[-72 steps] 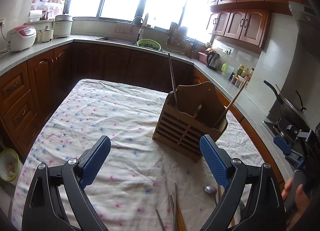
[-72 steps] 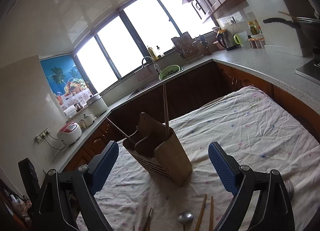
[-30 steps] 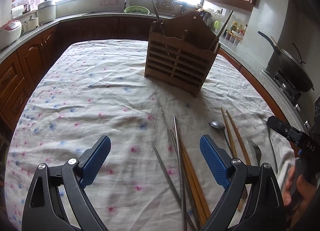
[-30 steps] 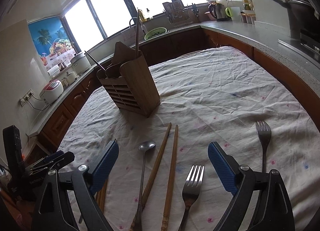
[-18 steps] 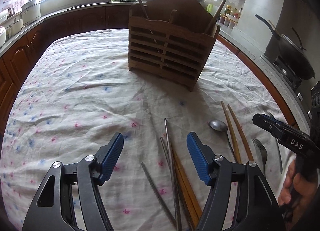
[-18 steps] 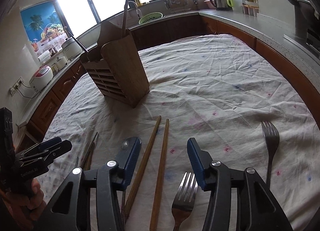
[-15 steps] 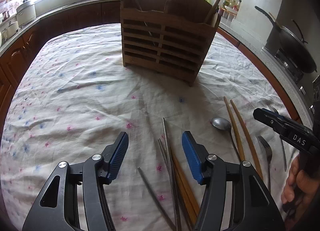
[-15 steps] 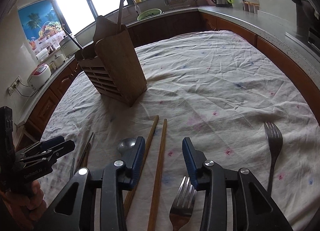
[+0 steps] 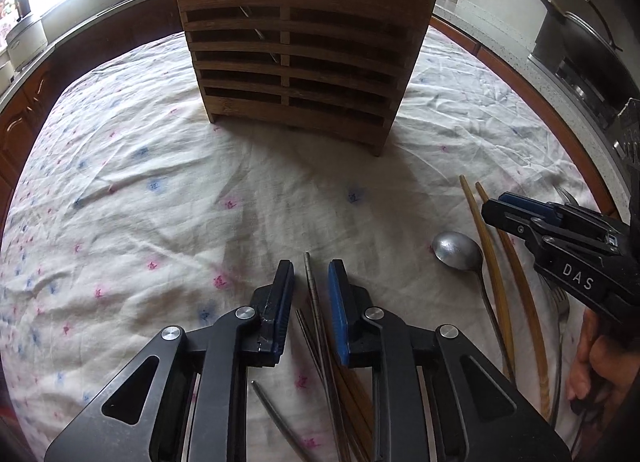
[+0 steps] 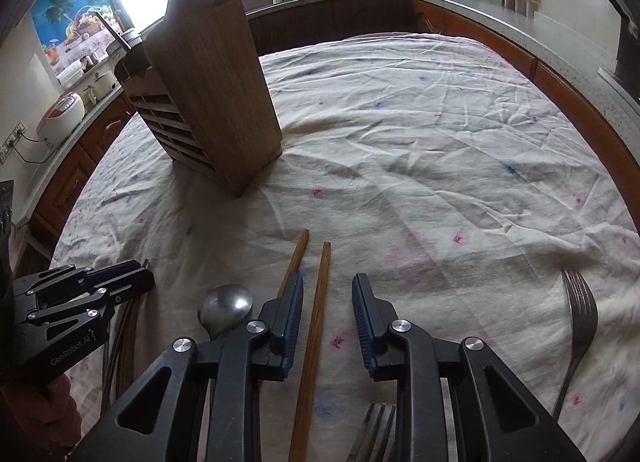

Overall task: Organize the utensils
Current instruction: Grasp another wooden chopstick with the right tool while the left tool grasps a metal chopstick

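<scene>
A slatted wooden utensil holder (image 9: pixel 296 62) (image 10: pixel 208 94) stands on the flowered tablecloth (image 9: pixel 140 182), with a few chopsticks in it. My left gripper (image 9: pixel 311 266) points down over a metal chopstick (image 9: pixel 310 282). Its jaws are closing around the chopstick, and a gap still shows on both sides. More chopsticks (image 9: pixel 344 390) lie under it. My right gripper (image 10: pixel 326 282) (image 9: pixel 492 208) is closing around a wooden chopstick (image 10: pixel 320 302), with its pads clear of it. A second wooden chopstick (image 10: pixel 298 250) runs under its left finger. A metal spoon (image 10: pixel 226 304) (image 9: pixel 456 250) lies between the two grippers.
Two forks lie on the cloth, one (image 10: pixel 580 314) at the right and one (image 10: pixel 372 434) under the right gripper. A wok (image 9: pixel 580 46) sits on the stove past the table's right edge. A rice cooker (image 10: pixel 60 118) stands on the counter at left.
Both grippers came forward and down toward the cloth and narrowed from wide open. The left now straddles a metal chopstick and the right a wooden one. The holder looms closer.
</scene>
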`<state>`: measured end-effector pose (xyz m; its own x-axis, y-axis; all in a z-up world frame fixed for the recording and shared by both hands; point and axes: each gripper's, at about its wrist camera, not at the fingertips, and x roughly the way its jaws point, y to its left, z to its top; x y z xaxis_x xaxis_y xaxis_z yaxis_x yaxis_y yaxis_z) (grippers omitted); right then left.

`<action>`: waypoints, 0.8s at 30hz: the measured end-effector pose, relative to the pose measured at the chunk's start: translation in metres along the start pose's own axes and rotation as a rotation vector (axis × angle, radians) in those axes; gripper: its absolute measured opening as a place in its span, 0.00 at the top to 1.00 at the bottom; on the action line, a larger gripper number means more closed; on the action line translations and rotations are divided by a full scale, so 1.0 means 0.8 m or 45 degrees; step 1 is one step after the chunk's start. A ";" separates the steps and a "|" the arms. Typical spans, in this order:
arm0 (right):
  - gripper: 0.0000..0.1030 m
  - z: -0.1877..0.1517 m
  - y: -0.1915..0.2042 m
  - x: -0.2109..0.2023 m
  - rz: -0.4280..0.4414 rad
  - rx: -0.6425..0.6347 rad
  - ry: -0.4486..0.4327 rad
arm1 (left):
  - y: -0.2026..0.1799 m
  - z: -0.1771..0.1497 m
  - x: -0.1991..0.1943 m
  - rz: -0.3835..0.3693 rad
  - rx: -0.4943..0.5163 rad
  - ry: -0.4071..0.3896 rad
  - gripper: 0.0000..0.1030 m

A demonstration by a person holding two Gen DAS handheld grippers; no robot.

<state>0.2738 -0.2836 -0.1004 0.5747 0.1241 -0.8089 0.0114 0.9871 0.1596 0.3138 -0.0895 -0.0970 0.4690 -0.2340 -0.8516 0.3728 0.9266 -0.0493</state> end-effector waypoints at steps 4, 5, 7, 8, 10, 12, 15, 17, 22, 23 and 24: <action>0.81 0.004 0.003 0.006 -0.029 -0.032 -0.013 | 0.001 0.003 0.002 -0.009 -0.007 -0.007 0.95; 0.93 0.006 0.002 0.007 -0.044 -0.032 -0.017 | -0.001 0.003 0.002 -0.007 -0.002 -0.010 0.95; 0.94 0.008 -0.008 0.007 -0.008 0.014 -0.017 | -0.003 0.003 0.002 -0.012 0.000 -0.013 0.97; 0.95 0.009 -0.012 0.006 0.011 0.038 -0.016 | -0.002 0.003 0.001 -0.025 -0.007 -0.017 0.97; 0.95 0.007 -0.014 0.002 0.021 0.056 -0.024 | 0.000 0.002 -0.005 -0.032 -0.020 -0.034 0.97; 0.95 0.004 -0.013 -0.005 0.044 0.073 -0.039 | 0.006 0.001 -0.015 -0.055 -0.048 -0.061 0.97; 0.95 0.001 -0.009 -0.023 0.072 0.078 -0.075 | 0.018 -0.002 -0.037 -0.079 -0.099 -0.103 0.97; 0.95 0.000 -0.007 -0.037 0.098 0.086 -0.102 | 0.027 -0.006 -0.053 -0.101 -0.135 -0.134 0.97; 0.95 0.001 0.000 -0.077 0.146 0.086 -0.184 | 0.040 -0.015 -0.098 -0.132 -0.199 -0.223 0.97; 0.95 0.001 0.001 -0.086 0.157 0.085 -0.201 | 0.043 -0.016 -0.108 -0.135 -0.207 -0.239 0.97; 0.95 0.002 0.004 -0.095 0.163 0.082 -0.218 | 0.045 -0.018 -0.117 -0.137 -0.213 -0.257 0.97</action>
<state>0.2316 -0.2904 -0.0377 0.7050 0.2240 -0.6729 -0.0217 0.9552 0.2952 0.2715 -0.0302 -0.0265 0.5899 -0.3721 -0.7166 0.2997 0.9250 -0.2336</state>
